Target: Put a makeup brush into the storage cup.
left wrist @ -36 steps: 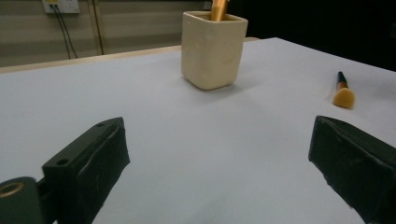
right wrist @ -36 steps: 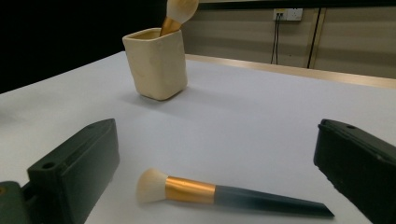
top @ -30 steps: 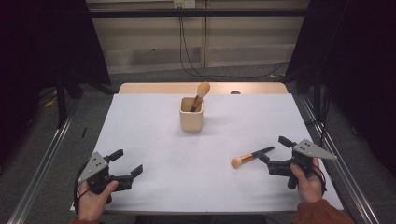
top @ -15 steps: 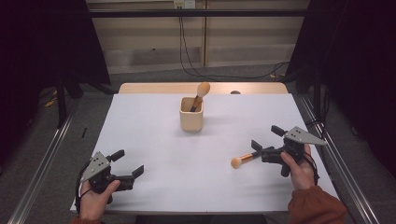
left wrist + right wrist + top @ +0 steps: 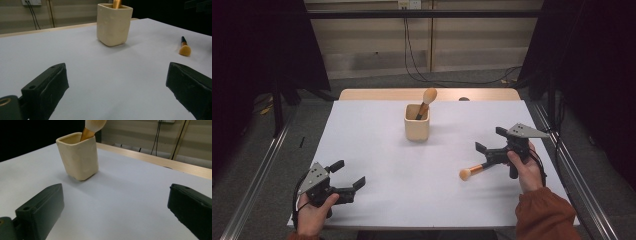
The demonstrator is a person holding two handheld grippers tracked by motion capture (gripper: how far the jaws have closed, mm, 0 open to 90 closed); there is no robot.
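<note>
Nearest the person, well to the near left of the cream cup (image 5: pixel 417 129), the left gripper (image 5: pixel 346 180) rests low on the white surface (image 5: pixel 377 150), its fingers (image 5: pixel 45 86) spread wide with nothing between them. In the left gripper view bare surface lies between those fingers and the cup, with no object in the way.

Farther out, to the near right of the cup, a loose makeup brush (image 5: pixel 473 170) lies flat on the surface, its orange head pointing toward the person's side and its dark handle running back under the right gripper (image 5: pixel 492 144). That gripper is held above the brush's handle end, fingers (image 5: pixel 41 211) open and holding nothing. In the right gripper view the cup stands ahead between the open fingers, with clear surface between.

The cup stands upright near the middle of the surface, well apart from both grippers. A second brush (image 5: pixel 427 100) leans inside it, bristle head up and tilted toward the far right.

Beyond the cup, the surface's wooden far edge (image 5: pixel 382 94) shows.
</note>
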